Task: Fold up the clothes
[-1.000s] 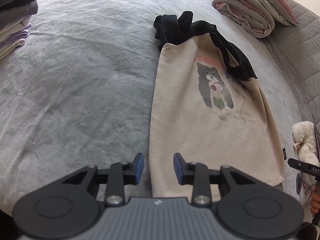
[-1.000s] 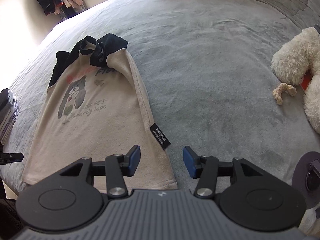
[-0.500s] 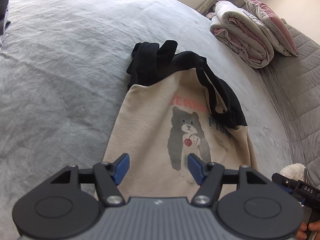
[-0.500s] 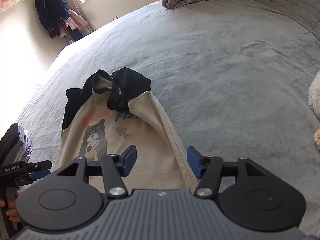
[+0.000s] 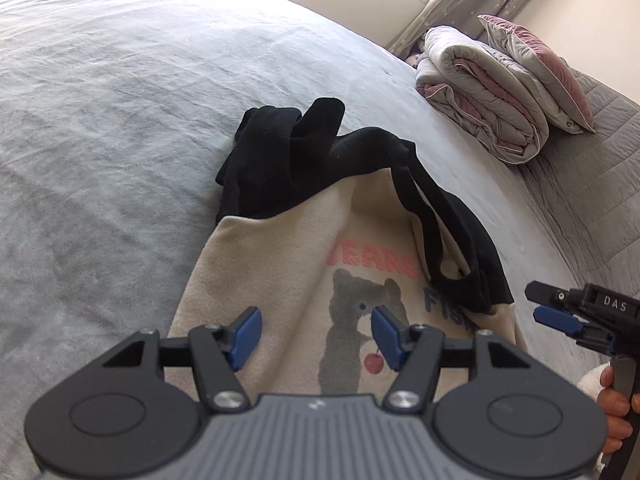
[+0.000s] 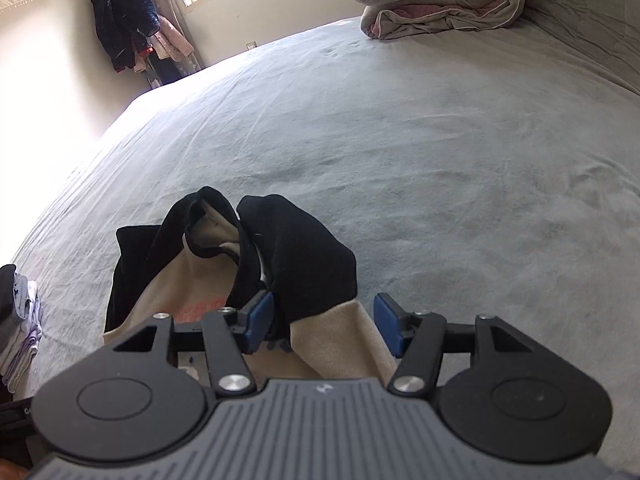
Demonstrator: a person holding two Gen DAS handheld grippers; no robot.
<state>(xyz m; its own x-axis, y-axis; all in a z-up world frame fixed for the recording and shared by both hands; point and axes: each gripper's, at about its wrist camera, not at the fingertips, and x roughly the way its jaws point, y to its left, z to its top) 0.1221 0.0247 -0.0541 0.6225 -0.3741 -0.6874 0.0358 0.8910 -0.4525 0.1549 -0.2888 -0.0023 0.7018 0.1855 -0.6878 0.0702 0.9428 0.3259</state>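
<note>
Sweatshirt (image 5: pixel 280 280) soft, limp fleece; best pinched at shoulder seams; left gripper (image 5: pixel 316 336) and right gripper (image 6: pixel 324 324) both spread, holding nothing

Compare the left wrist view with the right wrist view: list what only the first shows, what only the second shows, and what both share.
Only the left wrist view shows the grey bear print on the shirt, the pink-edged grey pillow and the right gripper from the side.

Only the right wrist view shows dark clothes hanging in the corner and a folded clothes stack at the left edge.

Both show the beige sweatshirt with black sleeves lying on the grey bed cover, the rolled grey-pink quilt, and open jaws.
</note>
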